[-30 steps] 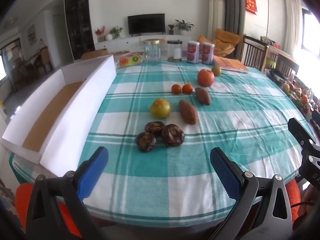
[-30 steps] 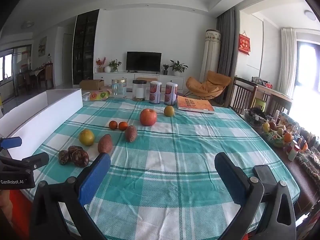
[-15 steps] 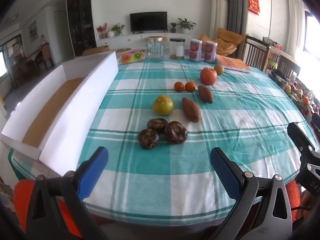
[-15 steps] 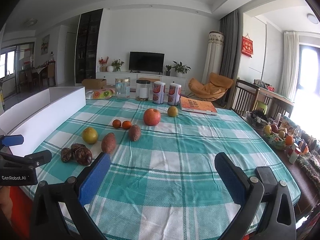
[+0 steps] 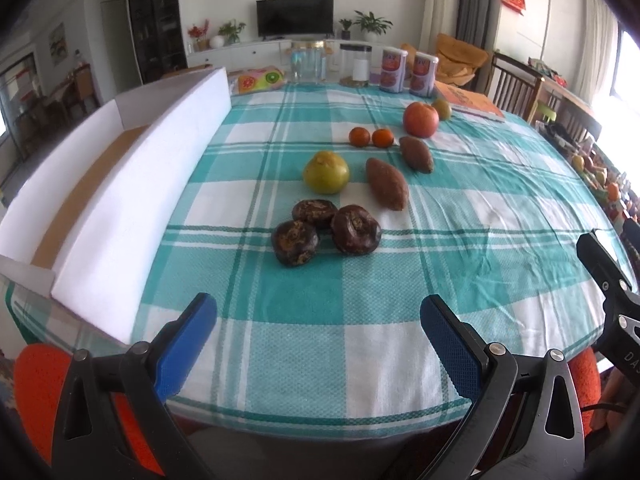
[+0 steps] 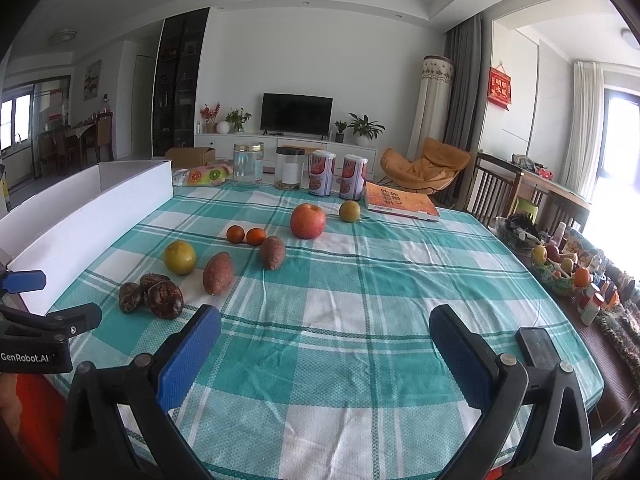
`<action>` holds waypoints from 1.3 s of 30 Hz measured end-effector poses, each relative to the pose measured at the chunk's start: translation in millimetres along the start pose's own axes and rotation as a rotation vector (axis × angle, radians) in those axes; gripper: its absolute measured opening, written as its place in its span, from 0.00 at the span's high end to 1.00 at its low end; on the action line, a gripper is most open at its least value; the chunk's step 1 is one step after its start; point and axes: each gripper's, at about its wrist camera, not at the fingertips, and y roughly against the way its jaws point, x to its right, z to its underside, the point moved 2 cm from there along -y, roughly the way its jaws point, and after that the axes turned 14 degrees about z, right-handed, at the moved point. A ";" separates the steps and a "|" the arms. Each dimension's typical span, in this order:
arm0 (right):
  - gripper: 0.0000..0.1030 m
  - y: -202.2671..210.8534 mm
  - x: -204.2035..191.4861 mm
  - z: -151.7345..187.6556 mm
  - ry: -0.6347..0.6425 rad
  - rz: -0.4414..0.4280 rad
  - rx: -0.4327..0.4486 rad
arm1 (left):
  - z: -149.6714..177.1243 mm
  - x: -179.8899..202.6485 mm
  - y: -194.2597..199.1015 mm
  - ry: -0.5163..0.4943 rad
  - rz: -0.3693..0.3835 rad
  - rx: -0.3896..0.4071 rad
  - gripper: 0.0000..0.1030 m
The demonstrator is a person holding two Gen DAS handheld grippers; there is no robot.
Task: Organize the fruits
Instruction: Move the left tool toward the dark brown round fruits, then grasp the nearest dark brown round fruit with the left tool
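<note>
Fruits lie on a teal checked tablecloth (image 5: 360, 300): three dark wrinkled fruits (image 5: 326, 230), a yellow-green citrus (image 5: 326, 172), two sweet potatoes (image 5: 387, 183), two small oranges (image 5: 371, 137), a red apple (image 5: 420, 120) and a small pear (image 5: 443, 109). My left gripper (image 5: 316, 332) is open and empty above the near table edge, short of the dark fruits. My right gripper (image 6: 324, 344) is open and empty too, over the cloth to the right of the dark fruits (image 6: 152, 294). A long white box (image 5: 100, 184) lies along the table's left side.
At the far edge stand two glass jars (image 6: 248, 162), two printed cans (image 6: 338, 174), a fruit-print packet (image 6: 204, 176) and an orange book (image 6: 400, 202). A side table (image 6: 568, 276) with fruit and bottles is on the right. Wooden chairs (image 6: 504, 192) stand beyond.
Both grippers have moved forward a little toward the fruits, which now look closer. Both stayed open. No fruit has moved.
</note>
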 end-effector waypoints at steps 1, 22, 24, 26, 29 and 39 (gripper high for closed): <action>0.00 -7.1 -1.7 4.4 0.007 -0.007 -0.030 | 5.0 -5.5 -9.1 0.023 0.010 -0.030 0.01; 0.00 -101.6 -17.4 70.5 0.024 -0.092 -0.299 | 24.9 -27.0 -59.0 0.021 -0.015 -0.086 0.00; 0.00 -103.2 -15.6 71.6 0.011 -0.105 -0.308 | 24.9 -27.7 -59.1 0.014 -0.011 -0.083 0.00; 0.00 -103.1 -16.1 71.6 0.012 -0.103 -0.307 | 23.8 -28.1 -60.2 -0.006 0.004 -0.083 0.00; 0.00 -102.6 -16.8 71.4 0.008 -0.100 -0.308 | 22.2 -29.6 -61.0 -0.043 0.037 -0.079 0.00; 0.00 -101.6 -16.7 72.1 0.004 -0.092 -0.309 | -23.2 -60.8 -71.1 0.012 0.195 -0.070 0.03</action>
